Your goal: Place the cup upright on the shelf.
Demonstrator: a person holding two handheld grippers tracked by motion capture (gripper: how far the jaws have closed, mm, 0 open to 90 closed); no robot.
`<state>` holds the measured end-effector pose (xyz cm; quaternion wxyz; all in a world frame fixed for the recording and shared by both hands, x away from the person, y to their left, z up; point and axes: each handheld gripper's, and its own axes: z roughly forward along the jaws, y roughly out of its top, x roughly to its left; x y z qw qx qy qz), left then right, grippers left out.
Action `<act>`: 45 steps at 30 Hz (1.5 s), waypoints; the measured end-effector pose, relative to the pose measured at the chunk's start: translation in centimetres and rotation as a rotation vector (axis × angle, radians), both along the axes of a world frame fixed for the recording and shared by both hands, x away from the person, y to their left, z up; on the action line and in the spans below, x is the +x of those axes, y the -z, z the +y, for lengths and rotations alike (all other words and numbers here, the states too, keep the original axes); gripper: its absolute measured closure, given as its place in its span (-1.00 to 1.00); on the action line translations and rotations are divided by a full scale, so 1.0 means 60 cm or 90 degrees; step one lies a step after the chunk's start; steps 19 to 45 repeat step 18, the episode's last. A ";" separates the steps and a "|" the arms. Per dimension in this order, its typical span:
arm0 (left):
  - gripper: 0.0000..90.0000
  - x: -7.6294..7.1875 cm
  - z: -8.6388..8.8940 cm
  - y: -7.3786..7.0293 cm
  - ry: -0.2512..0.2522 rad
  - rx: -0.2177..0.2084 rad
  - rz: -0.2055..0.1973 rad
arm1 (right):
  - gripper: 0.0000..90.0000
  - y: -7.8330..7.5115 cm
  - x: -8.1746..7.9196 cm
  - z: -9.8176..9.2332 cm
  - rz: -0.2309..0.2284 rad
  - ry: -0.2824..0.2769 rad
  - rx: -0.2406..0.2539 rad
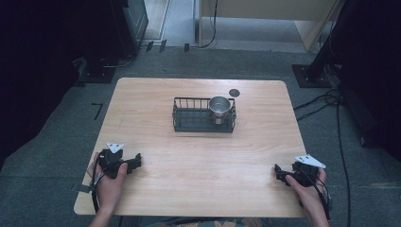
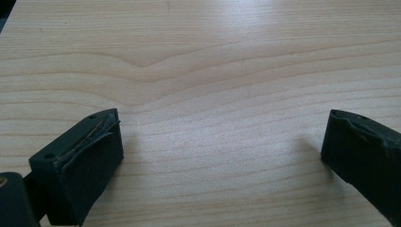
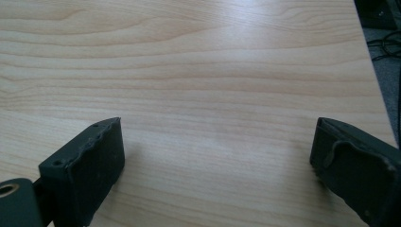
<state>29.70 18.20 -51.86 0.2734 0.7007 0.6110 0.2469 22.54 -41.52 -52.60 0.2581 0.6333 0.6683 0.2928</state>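
High view: shiny steel cup (image 1: 220, 106) stands upright in the right end of the black wire rack basket (image 1: 191, 121), mid-table toward the far side. Judging by that, the cup is either already placed or not yet picked; I can't tell which. Nothing is in hand. My left gripper (image 1: 135, 161) rests near the front left corner of the pale wooden table (image 1: 198, 161), my right gripper (image 1: 279, 171) near the front right edge. Both are well apart from the basket. A small dark round disc (image 1: 234, 92) lies just behind the basket's right end, near the far edge. Room: wide bare wood between me and the basket, clear lanes from both sides. Watch the basket's wire rim when reaching for the cup, and the table's right edge beside my right hand (image 1: 309, 191).

Left gripper view: jaws spread wide, nothing between them, just bare wood grain (image 2: 213, 94) ahead. Pads (image 2: 94, 156) look worn. No obstacles in front.

Right gripper view: jaws also wide apart and empty. The table's right edge (image 3: 373, 71) runs close on that side, with grey floor and cables (image 3: 385, 45) beyond. Little margin outward; inward and forward is free.
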 end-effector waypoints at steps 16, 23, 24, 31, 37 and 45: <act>-1.00 0.000 0.000 0.000 0.000 0.000 0.000 | -0.96 0.000 -0.002 -0.002 0.004 0.000 0.001; -1.00 0.000 0.000 0.000 0.000 0.000 0.000 | -0.98 0.000 -0.002 -0.002 0.005 0.001 0.001; -1.00 0.000 0.000 0.000 0.000 0.000 0.000 | -0.98 0.000 -0.002 -0.002 0.005 0.001 0.001; -1.00 0.000 0.000 0.000 0.000 0.000 0.000 | -0.98 0.000 -0.002 -0.002 0.005 0.001 0.001; -1.00 0.000 0.000 0.000 0.000 0.000 0.000 | -0.98 0.000 -0.002 -0.002 0.005 0.001 0.001; -1.00 0.000 0.000 0.000 0.000 0.000 0.000 | -0.98 0.000 -0.002 -0.002 0.005 0.001 0.001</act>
